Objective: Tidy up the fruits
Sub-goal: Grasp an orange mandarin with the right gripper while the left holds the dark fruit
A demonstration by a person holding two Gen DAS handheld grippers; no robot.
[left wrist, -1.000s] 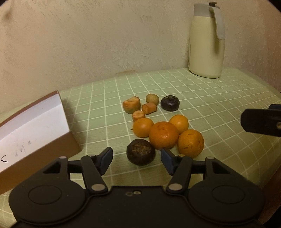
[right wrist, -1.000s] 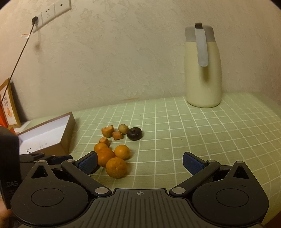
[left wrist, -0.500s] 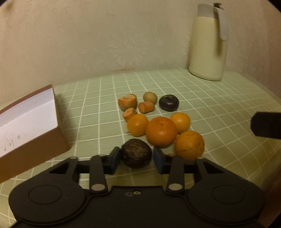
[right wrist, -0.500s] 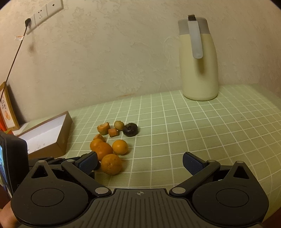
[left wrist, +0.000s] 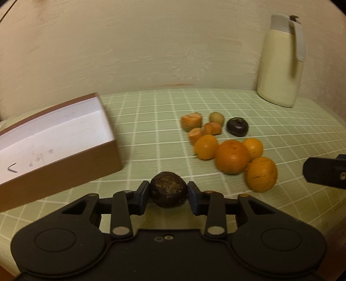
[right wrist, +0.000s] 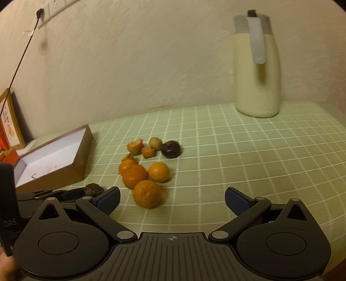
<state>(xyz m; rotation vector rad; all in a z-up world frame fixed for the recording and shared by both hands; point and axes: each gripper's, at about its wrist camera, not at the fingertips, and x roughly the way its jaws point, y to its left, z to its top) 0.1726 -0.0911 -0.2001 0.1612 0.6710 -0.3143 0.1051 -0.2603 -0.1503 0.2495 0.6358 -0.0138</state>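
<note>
Now left claw (left wrist: 168, 197) clamped on dark fruit (left wrist: 168, 192); right claw (right wrist: 172, 200) wide, closing, empty.

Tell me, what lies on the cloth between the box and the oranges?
Only bare cloth between the box and the oranges, shown in both views.

We saw a cream textured wall (right wrist: 129, 64) behind the surface (right wrist: 237, 151), which wore a pale green cloth with a white grid. A socket strip (right wrist: 56, 7) sat high on the far left, a dark cord (right wrist: 19, 64) hanging below it. Warm, dim light filled the room.
</note>
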